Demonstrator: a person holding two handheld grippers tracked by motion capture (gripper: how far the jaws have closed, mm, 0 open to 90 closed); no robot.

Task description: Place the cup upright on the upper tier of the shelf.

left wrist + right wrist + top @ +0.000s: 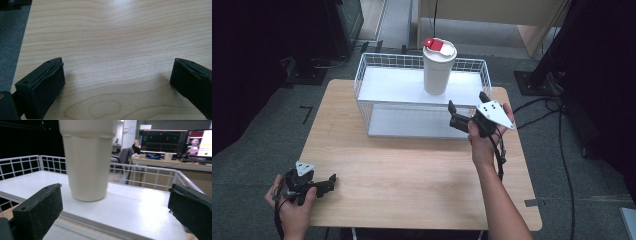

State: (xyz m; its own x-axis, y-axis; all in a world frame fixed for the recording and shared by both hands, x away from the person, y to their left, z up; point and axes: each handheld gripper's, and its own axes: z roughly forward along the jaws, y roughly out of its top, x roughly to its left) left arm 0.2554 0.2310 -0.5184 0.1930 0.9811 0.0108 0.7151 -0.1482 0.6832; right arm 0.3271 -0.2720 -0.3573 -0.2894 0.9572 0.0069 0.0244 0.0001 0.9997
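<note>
Where the wooden table [412, 175] meets the bottom of the high view, the person's left hand [292, 210] holds the left gripper [329, 182] low over the near left corner, its jaws spread wide with nothing between them. Its cable drops out of sight past the table edge. From the left gripper view, both black jaws are cut off by the frame, and bare wood grain lies between them, with a strip of grey carpet [11, 37] at the left.

Farther in, the right hand [482, 145] reaches forward with its forearm cut off at the bottom edge. It holds the right gripper [468, 106] just in front of the white wire rack [362, 80], at the level of the upper shelf [387, 85]. The jaws stand wide apart and grip nothing.

On that upper shelf stands a white travel tumbler [438, 70] with a red tab on its lid, upright, towards the right of the shelf. The right gripper view shows the tumbler [86, 165] close ahead and left of centre, apart from both jaws; its top is cut off, so the lid is hidden there.

Beyond the rack's back rail, that view shows a desk with lit monitors [163, 141], too small to read. A seated person is partly hidden behind a chair.
</note>
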